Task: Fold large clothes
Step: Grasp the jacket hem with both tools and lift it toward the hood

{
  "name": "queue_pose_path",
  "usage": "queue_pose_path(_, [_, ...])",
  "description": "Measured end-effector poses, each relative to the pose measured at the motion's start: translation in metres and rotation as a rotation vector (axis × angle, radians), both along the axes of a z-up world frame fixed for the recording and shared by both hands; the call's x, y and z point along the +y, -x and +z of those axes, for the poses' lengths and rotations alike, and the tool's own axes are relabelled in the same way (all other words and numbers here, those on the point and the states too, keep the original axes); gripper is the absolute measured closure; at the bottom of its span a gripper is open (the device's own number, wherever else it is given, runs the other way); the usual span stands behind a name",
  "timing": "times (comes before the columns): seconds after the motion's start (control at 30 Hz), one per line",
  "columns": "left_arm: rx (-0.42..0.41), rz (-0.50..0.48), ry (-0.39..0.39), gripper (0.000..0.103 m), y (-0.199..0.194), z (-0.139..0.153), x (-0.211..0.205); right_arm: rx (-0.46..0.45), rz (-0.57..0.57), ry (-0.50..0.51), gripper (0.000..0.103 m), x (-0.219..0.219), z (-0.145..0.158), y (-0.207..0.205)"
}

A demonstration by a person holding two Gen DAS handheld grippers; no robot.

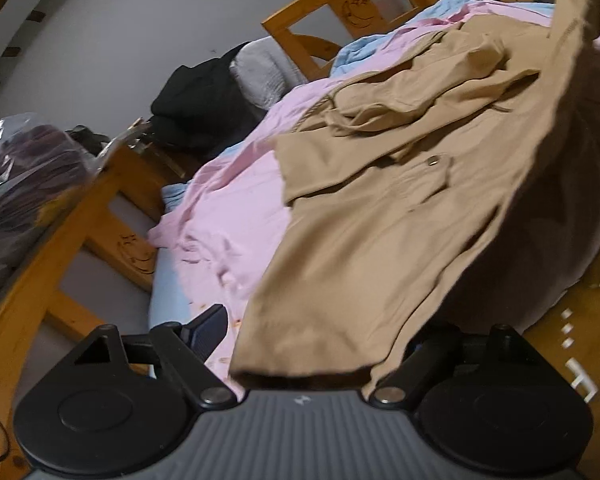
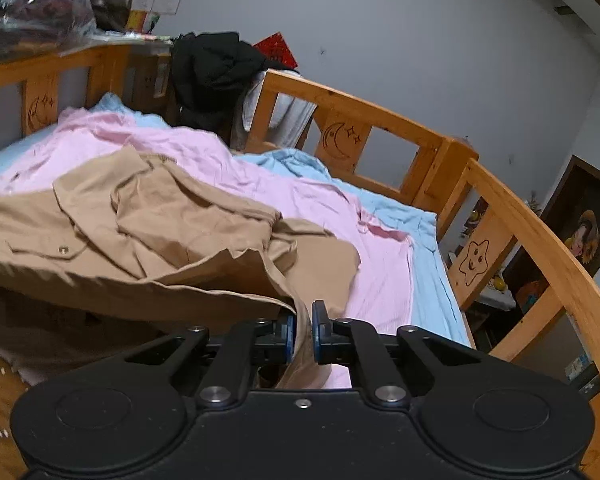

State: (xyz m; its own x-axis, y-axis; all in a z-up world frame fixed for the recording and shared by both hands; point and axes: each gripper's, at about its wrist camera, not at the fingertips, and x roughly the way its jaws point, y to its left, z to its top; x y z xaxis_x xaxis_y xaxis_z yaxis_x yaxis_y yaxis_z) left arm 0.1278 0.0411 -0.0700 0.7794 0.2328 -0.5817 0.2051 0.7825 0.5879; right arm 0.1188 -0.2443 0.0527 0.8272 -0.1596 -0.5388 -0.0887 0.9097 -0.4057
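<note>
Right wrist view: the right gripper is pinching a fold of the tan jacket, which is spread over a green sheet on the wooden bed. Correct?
Not quite. The sheet under the tan jacket is pink, not green, as the right wrist view shows, with light blue bedding beyond it. The rest holds: the right gripper pinches a fold of the jacket on the wooden bed.

Left tool (image 1: pixel 300 344) at bottom of view: left finger (image 1: pixel 206 330) visible and spread wide, right finger hidden under fabric, so grip unclear. Tan jacket (image 1: pixel 380 208) lies across the pink sheet (image 1: pixel 228 204) on the bed, its near hem draped over the tool's middle, one edge lifted up toward top right. Snap button (image 1: pixel 433 162) on the pocket flap. Blue sheet (image 1: pixel 168 300) under the pink. Wooden bed rail (image 1: pixel 324 4) behind, moon carving. Black clothing (image 1: pixel 200 100) piled at far left rail, plastic bag (image 1: pixel 24 160) at left.
</note>
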Motion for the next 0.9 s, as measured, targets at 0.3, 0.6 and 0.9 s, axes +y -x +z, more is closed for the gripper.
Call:
queue_pose_path(0.3, [-0.008,-0.106,-0.098,0.063,0.002,-0.006,-0.014,0.059,-0.012,0.057,0.096,0.004,-0.026,0.014])
queue_pose_path(0.6, [-0.203,-0.125,-0.086,0.096,0.012,0.035,-0.020,-0.037,-0.011,0.093,0.100,0.011,-0.012,0.036])
queue_pose_path(0.9, [-0.272,-0.163,0.039,0.096,0.031,0.136,-0.021,-0.158,-0.056,0.063,0.100,0.008,0.046,0.085])
